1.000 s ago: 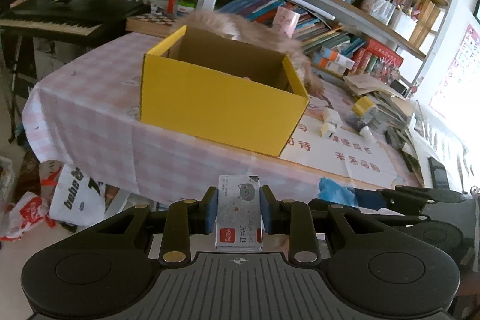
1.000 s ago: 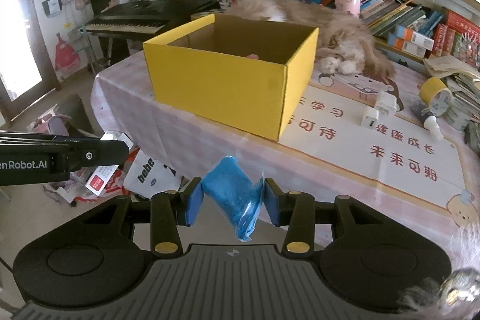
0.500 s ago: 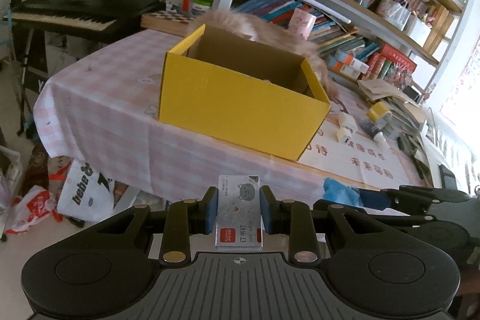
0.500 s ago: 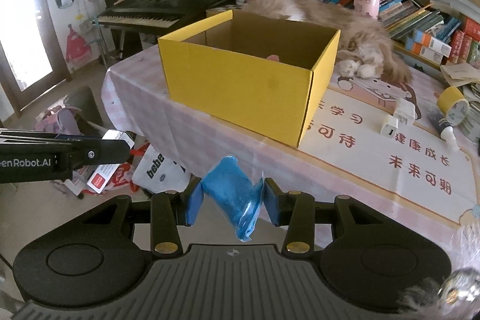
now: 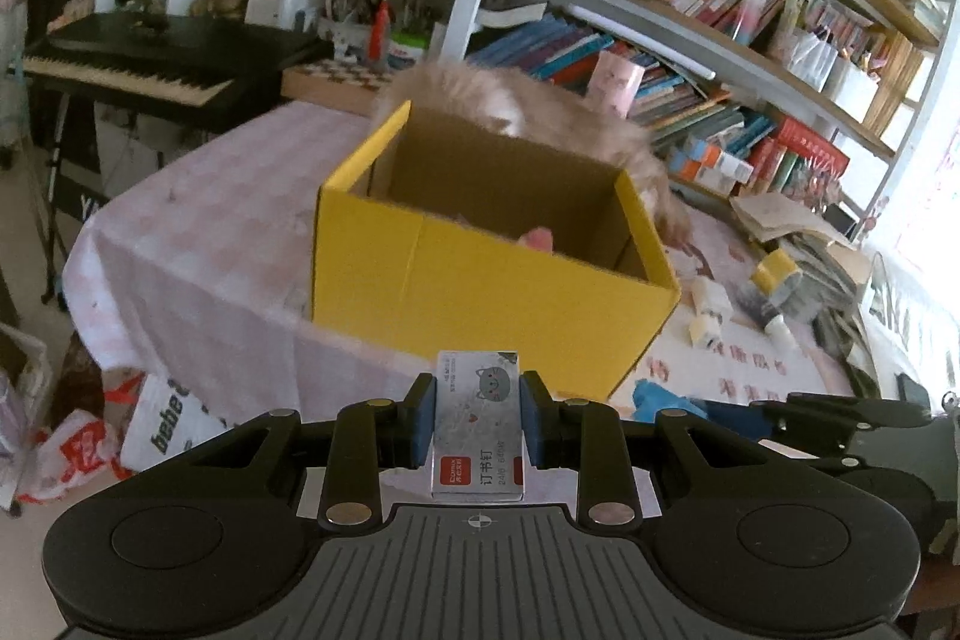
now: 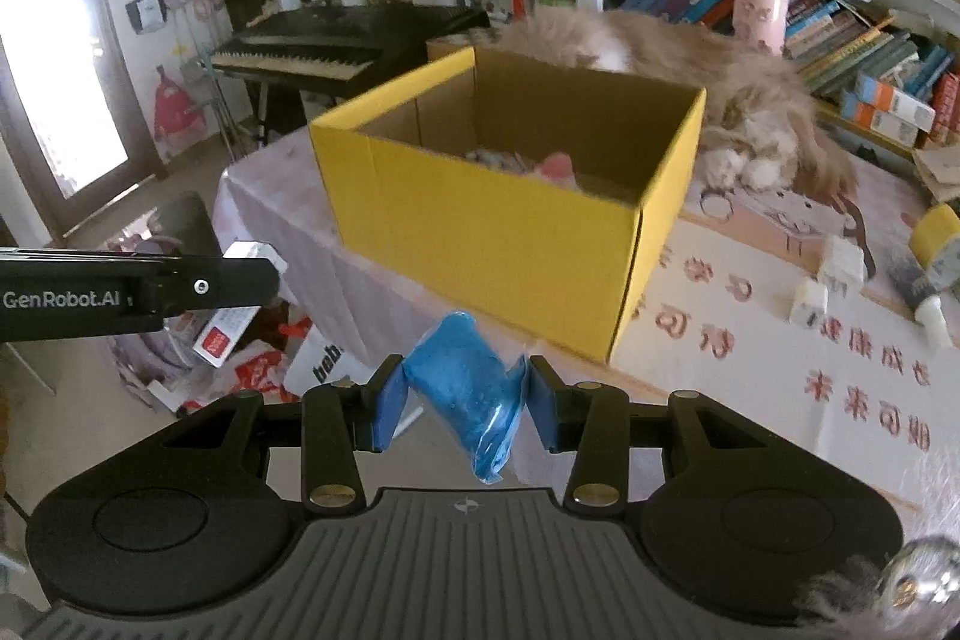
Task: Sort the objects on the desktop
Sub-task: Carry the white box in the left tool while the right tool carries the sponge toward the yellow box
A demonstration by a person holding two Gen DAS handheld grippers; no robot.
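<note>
Daylight pours in, blowing out the doorway (image 6: pixel 48 58) at the left and the window (image 5: pixel 936 196) at the right. Motion blur softens the yellow box (image 5: pixel 480 274) and tablecloth (image 5: pixel 198 244). Shelves (image 5: pixel 690 16) bow at the fisheye edges; corners fall dark.

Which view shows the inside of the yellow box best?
The right wrist view: the yellow box shows its floor, with something pink and grey inside. The left wrist view sees the box lower, only a pink tip above its near wall.

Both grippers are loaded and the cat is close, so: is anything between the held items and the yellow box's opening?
Nothing visible. The yellow box is open-topped; the cat lies behind it, outside the opening.
</note>
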